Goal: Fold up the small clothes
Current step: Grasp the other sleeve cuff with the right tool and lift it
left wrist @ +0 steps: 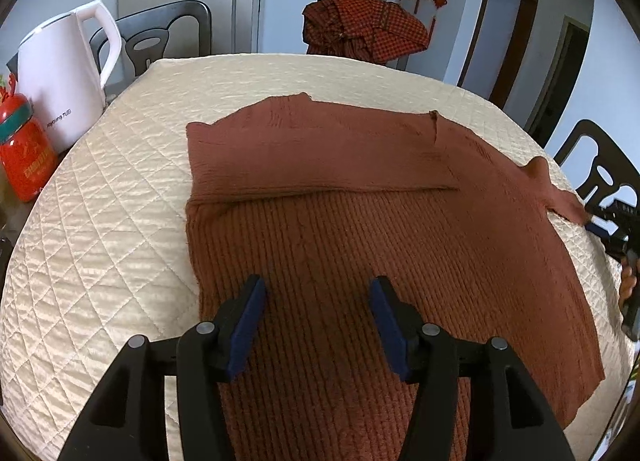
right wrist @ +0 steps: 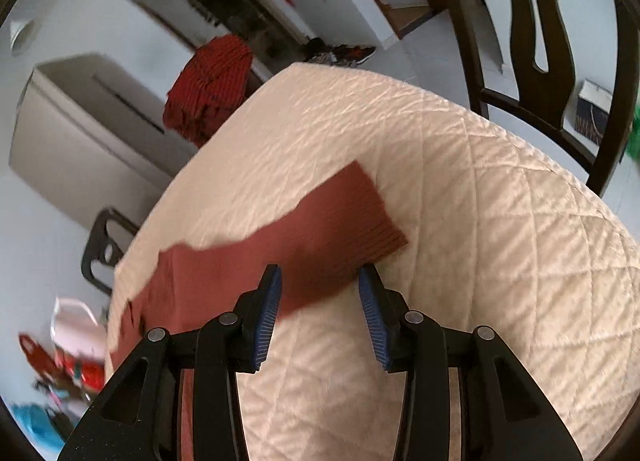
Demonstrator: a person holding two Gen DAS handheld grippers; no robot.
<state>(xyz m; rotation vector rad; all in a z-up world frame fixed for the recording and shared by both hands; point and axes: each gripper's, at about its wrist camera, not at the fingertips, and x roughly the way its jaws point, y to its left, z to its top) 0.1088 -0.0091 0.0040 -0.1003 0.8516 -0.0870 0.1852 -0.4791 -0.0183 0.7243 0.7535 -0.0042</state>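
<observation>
A rust-brown ribbed sweater lies flat on the cream quilted table cover. One sleeve is folded across its chest. The other sleeve stretches out to the right, toward the table edge. My left gripper hovers open over the sweater's lower body, with nothing between its blue pads. In the right wrist view, the outstretched sleeve lies on the quilt with its cuff pointing right. My right gripper stands open just in front of it, pads apart and not pressing. The left wrist view shows the right gripper at the cuff.
A white kettle and a red jar stand at the table's left edge. Dark chairs ring the table. A red checked cloth hangs over the far chair. Bare quilt lies right of the sleeve.
</observation>
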